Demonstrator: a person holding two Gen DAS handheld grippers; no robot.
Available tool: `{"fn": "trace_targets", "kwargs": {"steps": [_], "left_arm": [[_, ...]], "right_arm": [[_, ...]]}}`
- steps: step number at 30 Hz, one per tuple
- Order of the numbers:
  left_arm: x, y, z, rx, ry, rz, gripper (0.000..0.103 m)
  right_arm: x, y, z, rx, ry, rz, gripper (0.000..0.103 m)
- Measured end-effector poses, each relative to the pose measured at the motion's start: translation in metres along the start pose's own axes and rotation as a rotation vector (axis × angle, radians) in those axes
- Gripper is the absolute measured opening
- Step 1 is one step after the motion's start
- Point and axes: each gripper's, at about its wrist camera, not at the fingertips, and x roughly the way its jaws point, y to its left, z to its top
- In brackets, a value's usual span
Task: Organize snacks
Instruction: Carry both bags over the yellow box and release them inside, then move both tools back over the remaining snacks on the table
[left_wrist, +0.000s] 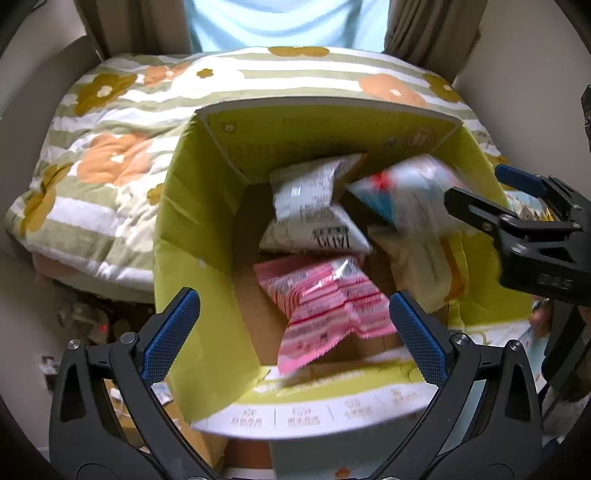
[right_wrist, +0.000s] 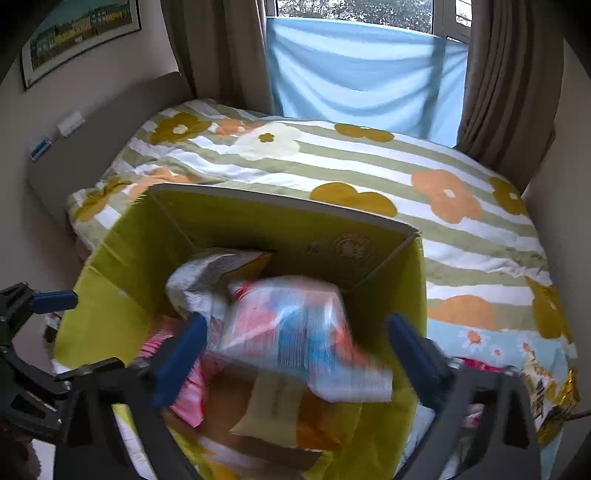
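- Yellow-green cardboard box (left_wrist: 192, 221), flaps up and mouth open, fills the centre of both views and stands against a bed with a striped quilt printed with orange and mustard flowers (left_wrist: 110, 122).
- A pink-and-white striped foil snack packet (left_wrist: 317, 306) lies on the box floor in the lower centre of the left wrist view, its long axis running from upper left down to lower right, with a serrated end toward the bottom of the frame.
- Above it, a white snack packet with black print and a barcode (left_wrist: 314, 210) leans with its long axis nearly vertical in the frame.
- A blurred white, blue and red snack packet (right_wrist: 295, 332) sits mid-frame in the right wrist view, long axis slanting from upper left to lower right; it lies between the fingers of the right gripper (right_wrist: 295, 350), but the blur hides whether it touches them.
- The right gripper's jaws stand wide apart.
- The left gripper (left_wrist: 291, 328) is spread wide over the box mouth, nothing between its fingers, the pink packet just beyond them.
- Only the left wrist view shows the white packet's barcode.
- Only the right wrist view shows a gold-and-white foil snack packet (right_wrist: 550, 391) on the quilt at lower right, outside the box, and a framed landscape picture (right_wrist: 79, 35) at upper left.
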Motion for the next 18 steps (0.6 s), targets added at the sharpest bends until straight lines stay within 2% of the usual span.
{"fn": "trace_targets", "kwargs": {"steps": [3,9,18], "left_arm": [[-0.008,0.002,-0.009,-0.002,-0.013,-0.015,0.102],[-0.018,0.0,-0.023,-0.01,-0.049,-0.044,0.102],[-0.039,-0.012,-0.029,0.021,-0.097,-0.084,0.102]], "right_arm": [[-0.016,-0.001,-0.008,0.048,-0.016,0.035,0.1],[-0.037,0.003,-0.026,0.056,-0.018,-0.013,0.1],[-0.074,-0.013,-0.036,0.168,-0.063,-0.017,0.1]]}}
